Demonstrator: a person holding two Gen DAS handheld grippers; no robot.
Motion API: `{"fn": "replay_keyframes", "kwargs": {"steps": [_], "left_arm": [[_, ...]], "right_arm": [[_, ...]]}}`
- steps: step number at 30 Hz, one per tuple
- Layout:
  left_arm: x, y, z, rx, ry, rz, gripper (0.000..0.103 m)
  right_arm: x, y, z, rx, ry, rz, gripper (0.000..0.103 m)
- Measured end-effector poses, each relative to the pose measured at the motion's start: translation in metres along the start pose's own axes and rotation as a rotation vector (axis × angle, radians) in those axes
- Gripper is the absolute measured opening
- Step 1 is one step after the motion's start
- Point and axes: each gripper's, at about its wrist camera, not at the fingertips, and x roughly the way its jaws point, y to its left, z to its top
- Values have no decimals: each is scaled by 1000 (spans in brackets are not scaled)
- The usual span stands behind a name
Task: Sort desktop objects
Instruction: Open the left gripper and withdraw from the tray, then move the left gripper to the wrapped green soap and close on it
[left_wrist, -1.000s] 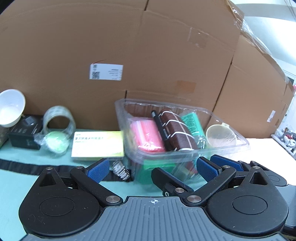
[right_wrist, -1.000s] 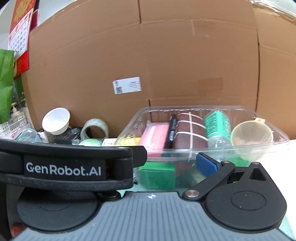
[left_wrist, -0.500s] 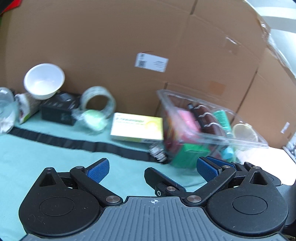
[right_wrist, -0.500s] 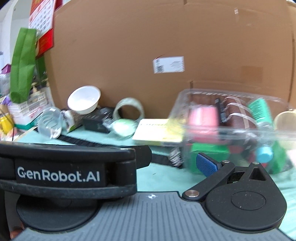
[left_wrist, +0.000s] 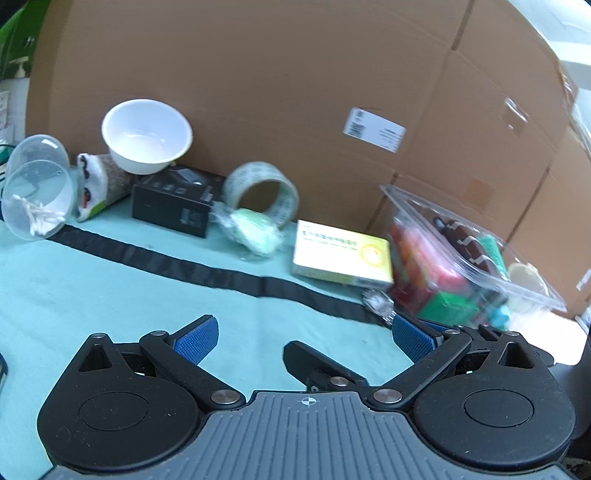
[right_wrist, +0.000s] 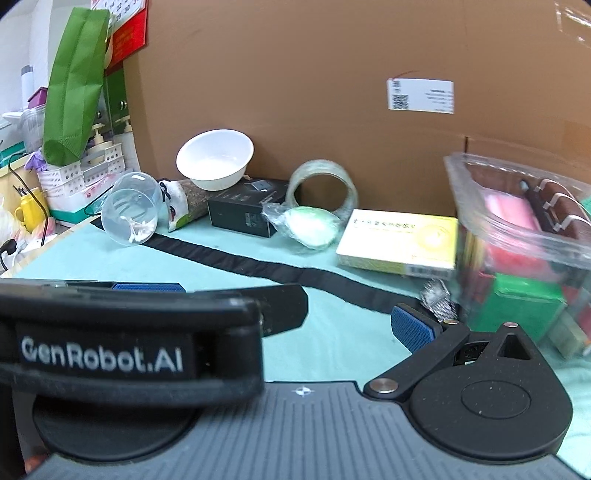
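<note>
We hold the left gripper (left_wrist: 303, 336) low in the frame over the teal mat (left_wrist: 110, 288), its blue pads spread wide with nothing between them. In the right wrist view the right gripper (right_wrist: 273, 314) also stands released; one blue pad shows at lower right, and the other side is mostly hidden behind the left gripper's black body, which crosses the lower left of that frame.

Along the cardboard wall (left_wrist: 295, 92) the desktop things sit in a row. At upper left a white bowl (left_wrist: 147, 134) rests tilted on a black box (left_wrist: 177, 199) and a patterned pouch (left_wrist: 99, 184). Further left lies a clear cup (left_wrist: 35, 188) on its side. Right of the black box a tape roll (left_wrist: 264, 192) stands on edge, with a wrapped green lump (left_wrist: 255, 230) just in front of it. A yellow box (left_wrist: 341, 254) lies flat near the centre right, beside a clear tray (left_wrist: 469, 251) at the right edge that holds pink, brown and green items, blurred. A small shiny crumpled thing (left_wrist: 378, 304) lies on the mat's black stripe (left_wrist: 184, 266), just below the yellow box.
</note>
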Motion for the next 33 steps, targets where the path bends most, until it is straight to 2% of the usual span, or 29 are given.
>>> {"fn": "replay_keyframes", "kwargs": {"steps": [10, 16, 25, 33], "left_arm": [[27, 37, 38, -74, -13, -12, 103], [53, 55, 56, -103, 11, -26, 100], [94, 71, 76, -139, 49, -53, 88], [127, 76, 82, -158, 89, -50, 70]], "right_arm": [[40, 1, 14, 1, 6, -6, 103], [63, -2, 27, -38, 5, 7, 100], [101, 6, 40, -134, 4, -21, 83], [126, 12, 43, -208, 3, -22, 67]]}}
